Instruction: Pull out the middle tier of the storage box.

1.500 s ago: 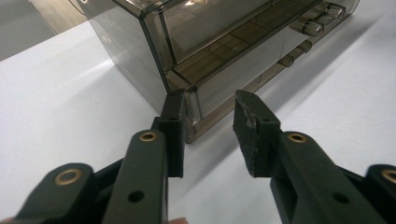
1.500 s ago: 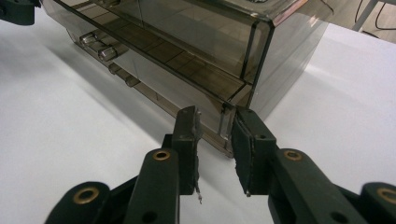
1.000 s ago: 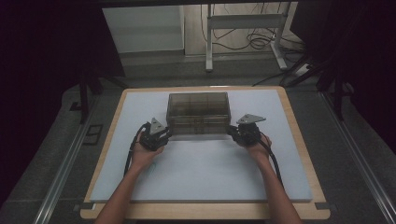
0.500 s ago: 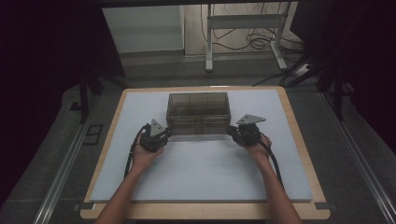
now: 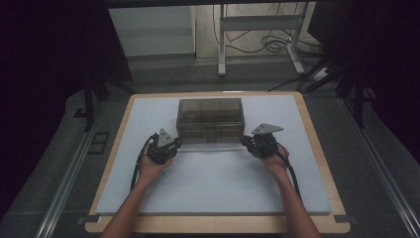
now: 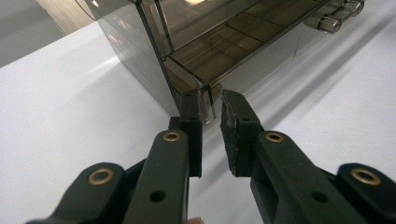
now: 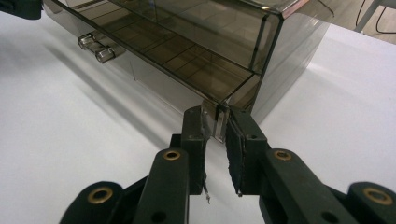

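Left gripper (image 6: 212,109) and right gripper (image 7: 215,123) each clamped a front corner tab of the smoked drawer box (image 5: 210,119) between them.

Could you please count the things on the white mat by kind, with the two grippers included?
Smoky clear drawer box: 1
Clear drawer handles: 2
Black grippers: 2, the left gripper and the right gripper, each pinching a front corner of the drawer
White mat: 1
Total: 6
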`<state>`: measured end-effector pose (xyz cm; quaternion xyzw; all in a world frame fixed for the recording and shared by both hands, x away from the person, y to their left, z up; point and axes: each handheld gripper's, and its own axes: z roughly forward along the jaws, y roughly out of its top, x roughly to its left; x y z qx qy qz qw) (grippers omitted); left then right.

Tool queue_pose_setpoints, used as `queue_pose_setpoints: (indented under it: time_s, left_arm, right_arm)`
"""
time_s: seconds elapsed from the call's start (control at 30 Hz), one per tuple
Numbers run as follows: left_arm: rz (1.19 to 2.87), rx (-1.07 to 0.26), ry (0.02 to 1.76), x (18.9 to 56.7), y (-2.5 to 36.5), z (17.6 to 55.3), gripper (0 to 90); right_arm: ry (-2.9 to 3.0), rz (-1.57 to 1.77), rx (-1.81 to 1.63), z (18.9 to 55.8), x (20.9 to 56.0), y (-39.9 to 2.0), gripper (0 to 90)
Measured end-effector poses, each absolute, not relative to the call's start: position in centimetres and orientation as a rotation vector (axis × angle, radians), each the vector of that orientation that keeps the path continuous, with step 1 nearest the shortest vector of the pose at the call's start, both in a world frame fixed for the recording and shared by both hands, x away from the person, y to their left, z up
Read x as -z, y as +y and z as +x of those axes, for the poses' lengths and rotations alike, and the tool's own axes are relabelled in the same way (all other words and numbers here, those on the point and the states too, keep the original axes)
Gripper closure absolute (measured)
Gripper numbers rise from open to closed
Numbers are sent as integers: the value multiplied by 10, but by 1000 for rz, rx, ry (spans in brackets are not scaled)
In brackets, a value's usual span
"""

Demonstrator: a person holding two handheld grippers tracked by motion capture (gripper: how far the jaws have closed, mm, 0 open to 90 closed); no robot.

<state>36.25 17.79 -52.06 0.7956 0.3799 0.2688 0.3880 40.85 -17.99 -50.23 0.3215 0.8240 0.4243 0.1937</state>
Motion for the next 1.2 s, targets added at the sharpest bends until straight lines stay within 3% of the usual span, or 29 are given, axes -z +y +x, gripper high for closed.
queue_pose_setpoints:
  time_s: [1.2]
  left_arm:
    - [2008, -664, 937, 523, 178, 337, 801]
  right_arm:
    - [2322, 875, -1194, 385, 503, -185, 756]
